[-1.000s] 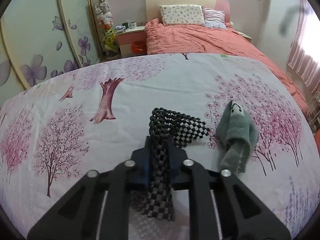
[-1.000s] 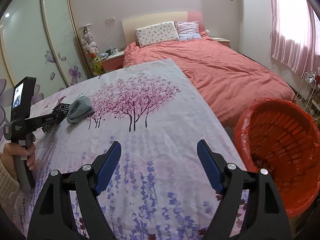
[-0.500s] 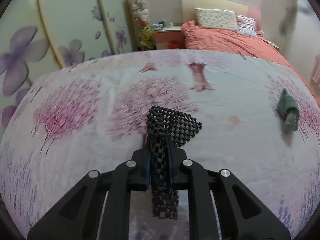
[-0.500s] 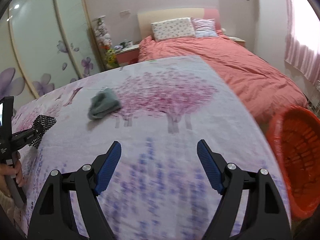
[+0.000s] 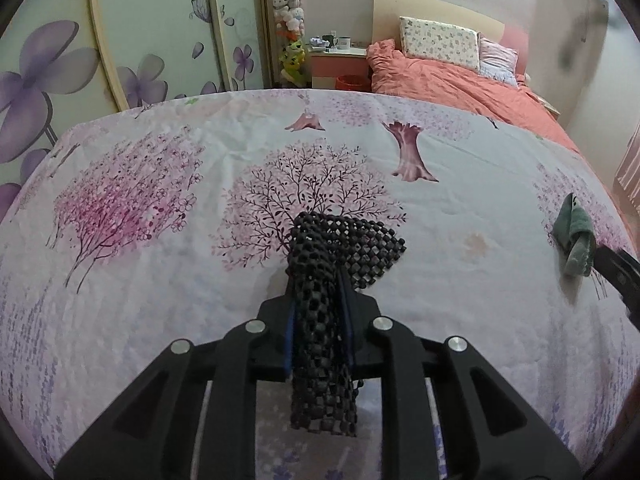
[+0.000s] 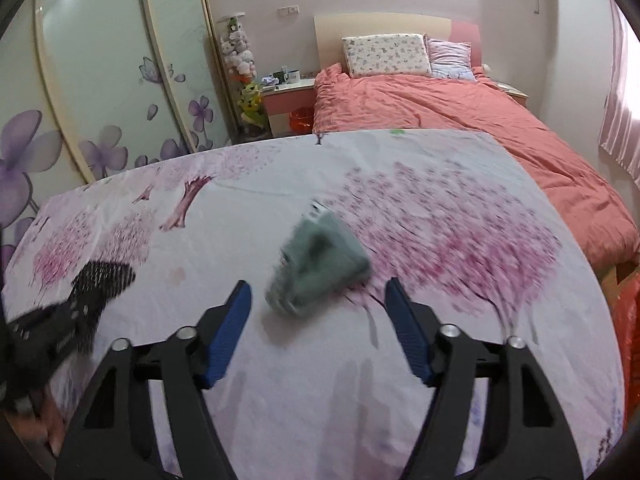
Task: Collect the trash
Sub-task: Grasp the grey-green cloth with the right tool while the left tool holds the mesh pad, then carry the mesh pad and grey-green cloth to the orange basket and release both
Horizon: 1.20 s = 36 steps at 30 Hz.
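My left gripper [image 5: 319, 300] is shut on a black mesh strip [image 5: 320, 280], which hangs between its fingers above the flower-print sheet [image 5: 160, 280]. The strip also shows at the left of the right wrist view [image 6: 102, 280]. A grey-green crumpled cloth [image 6: 318, 268] lies on the sheet just ahead of my right gripper [image 6: 318, 308], which is open with its fingers either side of the cloth's near end. The cloth appears at the right edge of the left wrist view [image 5: 574, 240].
An orange-lined bin [image 6: 630, 320] stands at the sheet's right edge. Behind are a bed with a coral duvet [image 6: 440, 104], a bedside table [image 6: 286, 96] and floral wardrobe doors [image 6: 100, 80].
My right gripper has swung left and closed in on the grey-green cloth. My left gripper has moved left with the mesh strip, away from the cloth.
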{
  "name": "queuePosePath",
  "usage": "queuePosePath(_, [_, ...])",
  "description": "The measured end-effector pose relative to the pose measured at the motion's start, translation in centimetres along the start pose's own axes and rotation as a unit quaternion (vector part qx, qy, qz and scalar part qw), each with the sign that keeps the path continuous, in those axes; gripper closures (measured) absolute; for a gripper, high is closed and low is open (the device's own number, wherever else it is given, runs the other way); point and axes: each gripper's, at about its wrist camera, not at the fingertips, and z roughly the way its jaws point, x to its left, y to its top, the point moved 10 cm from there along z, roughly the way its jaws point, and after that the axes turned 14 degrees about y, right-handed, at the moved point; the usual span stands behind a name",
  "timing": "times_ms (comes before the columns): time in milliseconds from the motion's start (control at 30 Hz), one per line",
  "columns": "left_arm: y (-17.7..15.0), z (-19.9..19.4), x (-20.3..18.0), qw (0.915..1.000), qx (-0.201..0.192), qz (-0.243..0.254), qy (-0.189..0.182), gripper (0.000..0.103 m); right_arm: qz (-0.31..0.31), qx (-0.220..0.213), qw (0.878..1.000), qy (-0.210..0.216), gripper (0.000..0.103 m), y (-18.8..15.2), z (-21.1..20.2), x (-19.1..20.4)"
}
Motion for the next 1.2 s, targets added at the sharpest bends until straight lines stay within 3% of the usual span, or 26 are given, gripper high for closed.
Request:
queuePosePath(133, [0.0,0.0,-0.1,1.0,0.001,-0.002,-0.002,0.083,-0.004,0.016,0.999,-0.03,0.052,0.7,2.1,-0.1])
queuePosePath(233, [0.0,0.1,-0.1,0.9999,0.002,-0.007,-0.008,0.084,0.009,0.043,0.998,-0.042,0.076,-0.2,2.8,-1.3])
queuePosePath(333, [0.0,0.2,0.1,0.9998,0.003,-0.012,-0.015,0.084,0.016,0.04,0.998,-0.034,0.091,-1.1,1.2,-2.1])
queuePosePath(767, [0.0,0.1,0.2,0.9999,0.001,-0.009,-0.014,0.086,0.041,0.019,0.999,-0.028,0.094,-5.1,-7.1,-6.6])
queuePosePath(1200, [-1.3,-4.3,-0.9,0.9985,-0.035,-0.009,-0.042,0.093,0.028,-0.036,0.998,-0.041,0.094,-4.6,-14.3,-8.8])
